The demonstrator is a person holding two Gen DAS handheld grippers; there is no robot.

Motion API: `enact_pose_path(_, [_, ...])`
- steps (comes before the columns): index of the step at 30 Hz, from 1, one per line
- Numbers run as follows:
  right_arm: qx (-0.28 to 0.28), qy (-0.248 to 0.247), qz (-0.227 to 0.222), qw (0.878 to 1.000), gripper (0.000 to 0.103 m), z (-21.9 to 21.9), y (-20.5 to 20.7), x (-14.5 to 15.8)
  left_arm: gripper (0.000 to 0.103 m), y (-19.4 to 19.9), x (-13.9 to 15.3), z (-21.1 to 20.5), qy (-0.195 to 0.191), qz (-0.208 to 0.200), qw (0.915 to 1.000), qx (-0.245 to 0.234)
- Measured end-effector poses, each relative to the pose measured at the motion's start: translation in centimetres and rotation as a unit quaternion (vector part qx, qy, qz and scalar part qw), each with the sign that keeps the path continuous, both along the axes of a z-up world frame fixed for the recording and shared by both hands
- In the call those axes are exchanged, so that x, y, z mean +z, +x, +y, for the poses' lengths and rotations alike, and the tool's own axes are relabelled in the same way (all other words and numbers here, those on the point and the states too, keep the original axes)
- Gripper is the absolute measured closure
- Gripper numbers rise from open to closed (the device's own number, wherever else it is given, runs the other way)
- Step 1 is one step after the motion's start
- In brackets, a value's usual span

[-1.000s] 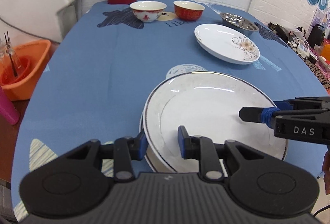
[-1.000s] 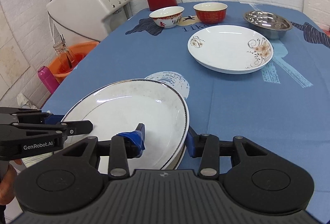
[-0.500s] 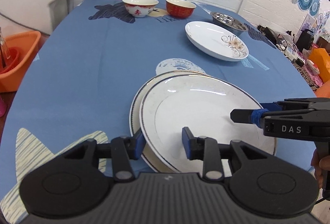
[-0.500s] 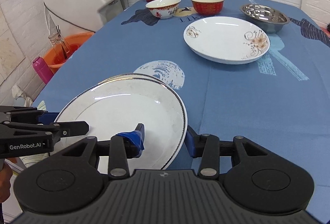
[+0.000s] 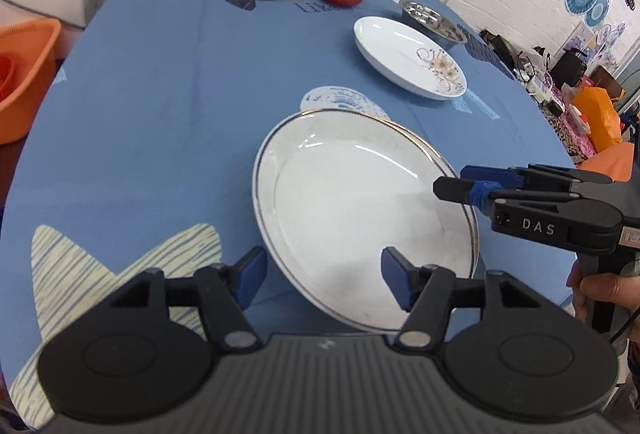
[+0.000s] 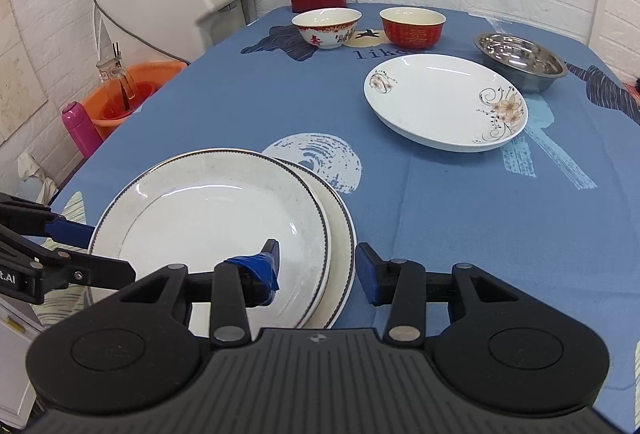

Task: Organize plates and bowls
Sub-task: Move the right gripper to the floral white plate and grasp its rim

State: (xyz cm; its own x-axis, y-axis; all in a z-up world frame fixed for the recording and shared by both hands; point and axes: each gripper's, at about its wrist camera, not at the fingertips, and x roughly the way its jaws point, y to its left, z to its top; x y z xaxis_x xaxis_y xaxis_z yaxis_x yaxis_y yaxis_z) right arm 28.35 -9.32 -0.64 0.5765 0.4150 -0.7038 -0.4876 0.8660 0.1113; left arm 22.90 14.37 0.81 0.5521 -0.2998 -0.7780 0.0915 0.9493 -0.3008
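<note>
- Plate [image 6: 208,218], rimmed in dark blue, is stacked slightly off-centre on a second plate [image 6: 340,234] at the near edge of the blue tablecloth [image 6: 280,106].
- Left gripper [image 5: 322,276] is spread wide about the stack's rim, nothing clamped.
- Right gripper [image 6: 318,266] is likewise held apart astride the opposite rim.
- Flowered plate [image 6: 444,102] is seen farther back.

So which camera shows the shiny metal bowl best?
The right wrist view: the steel bowl sits whole and near, its inside visible beside the flowered plate. In the left wrist view that plate hides part of it, and it looks small.
</note>
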Motion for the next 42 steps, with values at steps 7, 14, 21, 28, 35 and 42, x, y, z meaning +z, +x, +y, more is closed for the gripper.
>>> enact_pose_path(7, [-0.004,0.005,0.0,1.0,0.075,-0.4,0.4,0.5,0.039,-0.1,1.0,-0.2,0.027,-0.021,0.9993,-0.01])
enact_pose_path(14, [-0.044,0.007,0.008,0.999,0.075,-3.5,2.8,2.4,0.039,3.4,3.8,-0.8,0.045,-0.054,0.9975,-0.003])
enact_pose_path(21, [-0.144,0.006,0.008,0.99,0.073,-9.3,9.8,4.8,0.039,13.4,5.0,-3.8,0.024,-0.046,0.9986,-0.013])
enact_pose_path(28, [-0.183,-0.018,0.081,0.979,0.072,-10.1,19.6,2.5,0.037,22.9,2.8,-6.7,0.009,-0.001,0.9999,-0.014])
enact_pose_path(35, [-0.169,-0.059,0.105,0.978,0.071,-8.3,23.8,-0.1,0.037,27.7,0.0,-7.7,-0.002,0.041,0.9991,-0.014])
enact_pose_path(42, [-0.158,-0.023,0.116,0.98,0.067,-8.1,24.1,-1.3,0.037,29.3,-1.8,-8.4,0.007,0.056,0.9982,-0.022])
